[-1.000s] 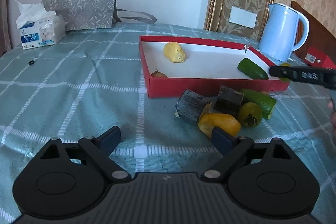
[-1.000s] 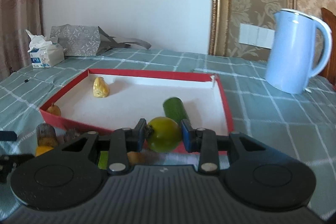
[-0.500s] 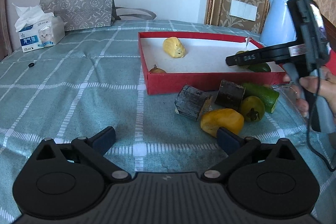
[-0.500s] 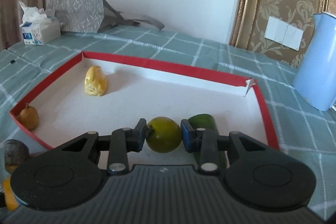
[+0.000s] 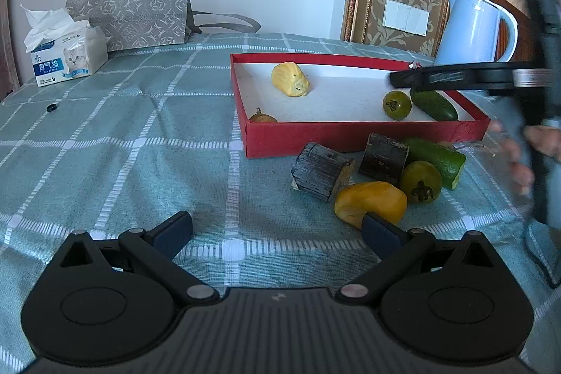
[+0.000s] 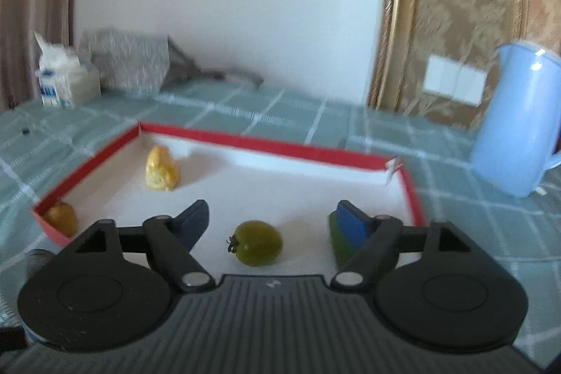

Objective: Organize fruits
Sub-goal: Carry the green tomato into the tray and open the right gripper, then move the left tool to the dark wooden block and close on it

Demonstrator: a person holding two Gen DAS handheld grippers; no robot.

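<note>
As my right gripper [image 6: 271, 221] opens, the round, olive-green tomato [image 6: 257, 242] with its dark stem lies free near the box's [image 6: 245, 141] near edge; my left gripper [image 5: 277, 230] gapes empty.

A red tray [image 5: 350, 134] with a white floor held a yellow fruit [image 5: 290, 79], a small brown one [image 5: 263, 118] in its near corner, a green tomato [image 5: 396, 104] and a cucumber [image 5: 434, 104], while a mango [image 5: 370, 204], another tomato [image 5: 420, 181] and a cut cucumber [image 5: 436, 155] lay just outside.
</note>
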